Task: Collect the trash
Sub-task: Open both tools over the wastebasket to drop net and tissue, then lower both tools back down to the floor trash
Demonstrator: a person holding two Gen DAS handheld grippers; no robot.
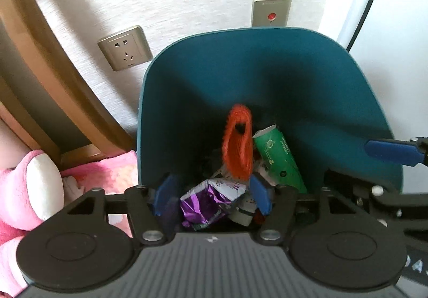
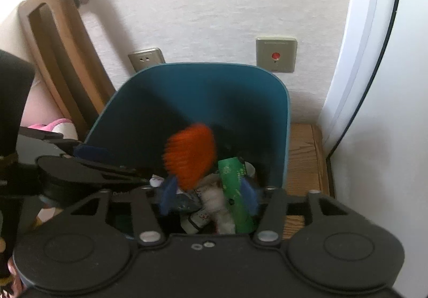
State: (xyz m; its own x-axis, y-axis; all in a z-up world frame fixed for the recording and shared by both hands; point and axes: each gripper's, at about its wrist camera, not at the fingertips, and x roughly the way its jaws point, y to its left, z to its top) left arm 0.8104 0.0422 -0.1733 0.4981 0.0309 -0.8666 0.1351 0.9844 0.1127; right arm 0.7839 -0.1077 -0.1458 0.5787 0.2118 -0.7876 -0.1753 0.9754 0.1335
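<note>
A teal trash bin [image 1: 267, 65] stands against the wall and holds several pieces of trash. An orange mesh net [image 1: 238, 143] is in the bin's mouth above the pile; in the right wrist view it is blurred [image 2: 191, 155]. A green packet [image 1: 279, 157] and a purple foil wrapper [image 1: 206, 201] lie inside. My left gripper [image 1: 212, 195] is open over the near rim, nothing between its blue pads. My right gripper [image 2: 210, 195] is open over the bin [image 2: 240, 100] too; one of its blue fingers [image 1: 390, 151] shows at the right of the left wrist view.
A wall socket [image 1: 124, 48] and a panel with a red button [image 1: 271, 12] are behind the bin. A brown wooden chair frame [image 1: 45, 70] and pink plush fabric [image 1: 29, 185] are to the left. A wooden surface [image 2: 307, 153] and a white door [image 2: 374, 84] are to the right.
</note>
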